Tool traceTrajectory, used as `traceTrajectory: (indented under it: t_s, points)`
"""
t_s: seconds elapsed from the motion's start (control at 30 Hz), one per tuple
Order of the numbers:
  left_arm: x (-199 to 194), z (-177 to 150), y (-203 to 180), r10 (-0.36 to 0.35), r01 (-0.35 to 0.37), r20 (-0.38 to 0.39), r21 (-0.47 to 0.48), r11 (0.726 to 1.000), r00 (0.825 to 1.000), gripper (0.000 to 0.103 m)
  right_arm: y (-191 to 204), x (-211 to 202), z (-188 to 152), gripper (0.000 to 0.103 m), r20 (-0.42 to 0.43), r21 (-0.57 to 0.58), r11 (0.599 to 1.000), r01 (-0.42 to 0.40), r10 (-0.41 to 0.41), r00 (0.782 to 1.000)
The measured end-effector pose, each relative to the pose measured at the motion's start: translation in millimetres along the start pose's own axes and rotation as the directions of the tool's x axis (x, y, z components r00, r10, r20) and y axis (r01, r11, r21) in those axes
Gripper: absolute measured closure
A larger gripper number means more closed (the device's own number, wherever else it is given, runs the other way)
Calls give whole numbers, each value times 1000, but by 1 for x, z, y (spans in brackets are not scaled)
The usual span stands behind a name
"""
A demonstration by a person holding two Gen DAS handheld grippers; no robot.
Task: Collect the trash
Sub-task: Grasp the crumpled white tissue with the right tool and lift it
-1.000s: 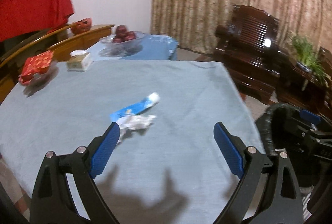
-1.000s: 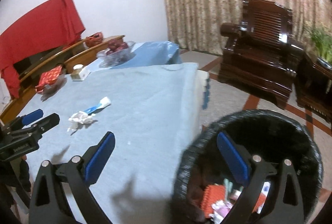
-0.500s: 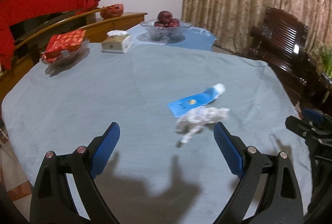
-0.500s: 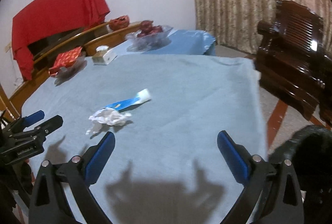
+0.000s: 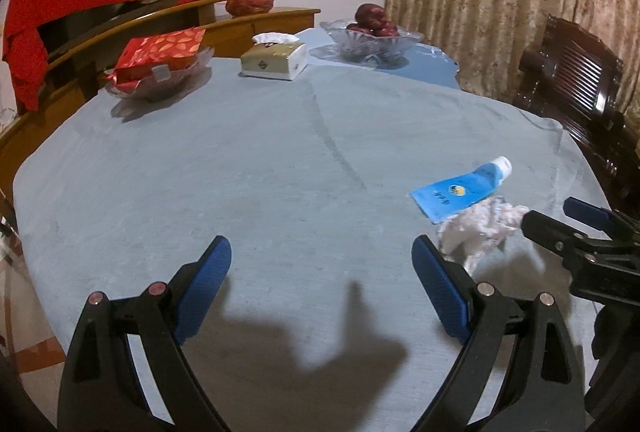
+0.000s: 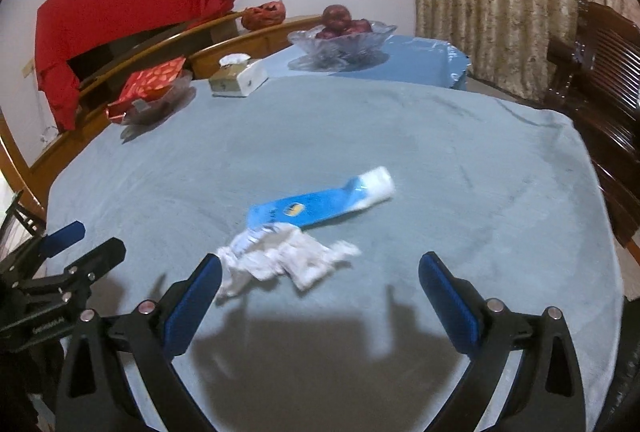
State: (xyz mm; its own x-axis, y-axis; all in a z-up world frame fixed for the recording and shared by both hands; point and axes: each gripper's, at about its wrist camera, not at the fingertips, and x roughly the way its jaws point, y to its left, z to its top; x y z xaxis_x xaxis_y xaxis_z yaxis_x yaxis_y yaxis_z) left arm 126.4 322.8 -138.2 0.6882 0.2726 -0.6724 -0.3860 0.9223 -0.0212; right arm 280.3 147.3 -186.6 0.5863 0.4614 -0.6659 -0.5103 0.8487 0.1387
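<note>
A crumpled white paper lies on the grey-blue tablecloth, touching a flattened blue tube with a white cap just behind it. My right gripper is open and empty, with the paper just ahead between its fingers, nearer the left one. My left gripper is open and empty over bare cloth; the paper and the tube lie to its right. The right gripper's fingers show at the right edge of the left wrist view.
At the table's far side stand a tissue box, a glass dish with a red packet and a glass bowl of red fruit. A dark wooden chair is at the right. The bin's black rim shows at the lower right.
Both grippers have swung left, away from the bin and over the table. The right gripper has come close to the paper and tube; in the left view they slid to the right.
</note>
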Motion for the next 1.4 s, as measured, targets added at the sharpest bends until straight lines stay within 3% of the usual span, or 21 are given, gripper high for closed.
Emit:
traceTrajectory:
  t_s: [0.43, 0.93, 1.17, 1.4]
  points:
    - [11, 2, 16, 5, -5, -5, -18, 1000, 1000, 14, 21, 41, 2, 8, -62, -16, 1000, 24, -25, 998]
    - [16, 4, 8, -7, 7, -11, -16, 1000, 1000, 14, 19, 48, -8, 73, -118, -22, 999, -50, 47, 992]
    - [17, 7, -20, -37, 38, -12, 19, 999, 999, 14, 3, 32, -7, 76, -95, 3, 998, -64, 64, 993]
    - [27, 15, -56, -81, 81, -14, 48, 996, 997, 14, -40, 8, -2, 76, -59, 44, 999, -23, 26, 998]
